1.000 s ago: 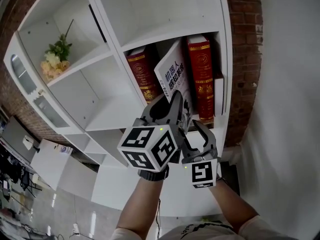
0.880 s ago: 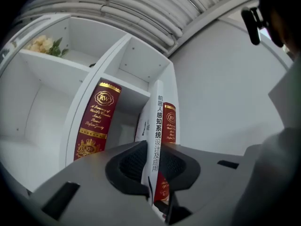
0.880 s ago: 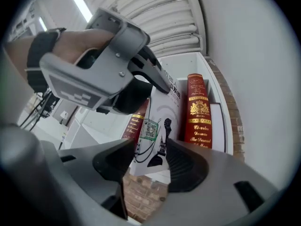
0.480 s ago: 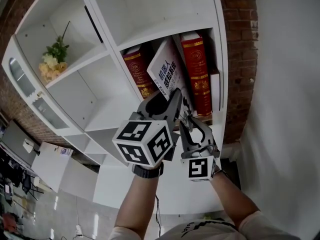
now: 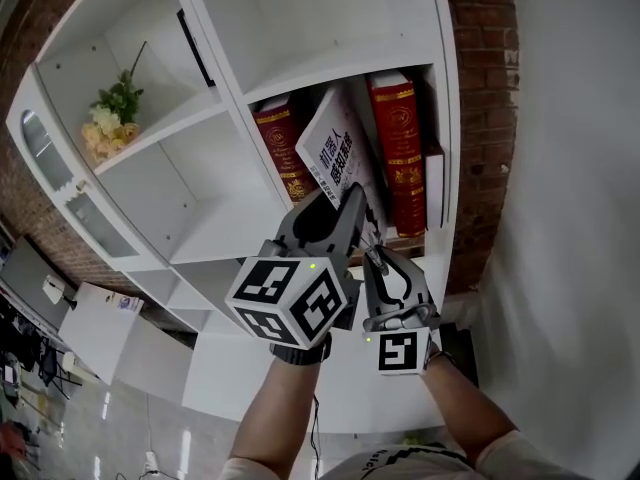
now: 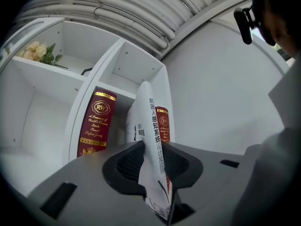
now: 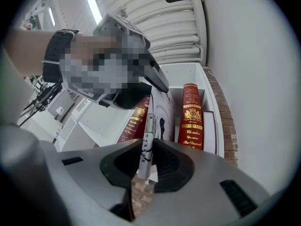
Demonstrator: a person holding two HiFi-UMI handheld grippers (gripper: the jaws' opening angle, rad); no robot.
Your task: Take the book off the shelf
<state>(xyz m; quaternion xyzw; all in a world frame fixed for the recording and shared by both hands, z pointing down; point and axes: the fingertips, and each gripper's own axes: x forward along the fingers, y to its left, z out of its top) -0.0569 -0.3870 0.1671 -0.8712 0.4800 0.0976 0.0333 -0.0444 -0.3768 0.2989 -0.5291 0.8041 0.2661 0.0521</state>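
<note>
A white book (image 5: 335, 153) with black print leans out of the shelf compartment between two red books. My left gripper (image 5: 340, 213) reaches up to its lower spine. In the left gripper view the spine (image 6: 151, 126) runs between the jaws, which are opening and easing off it. My right gripper (image 5: 385, 258) sits just below and right of the left one. In the right gripper view the book's thin lower edge (image 7: 146, 142) stands between the closing jaws, and the pads (image 7: 164, 157) meet it at the tips.
One red book (image 5: 283, 148) stands left of the white one, another (image 5: 400, 148) right of it, with a thin white volume (image 5: 436, 183) beyond. The white shelf unit (image 5: 230, 208) holds a flower bunch (image 5: 110, 118) at upper left. A brick wall (image 5: 490, 118) borders it on the right.
The right gripper's jaws, wide apart a second ago, have closed in around the book's lower edge. The left gripper has stayed at the spine; the book has tipped slightly.
</note>
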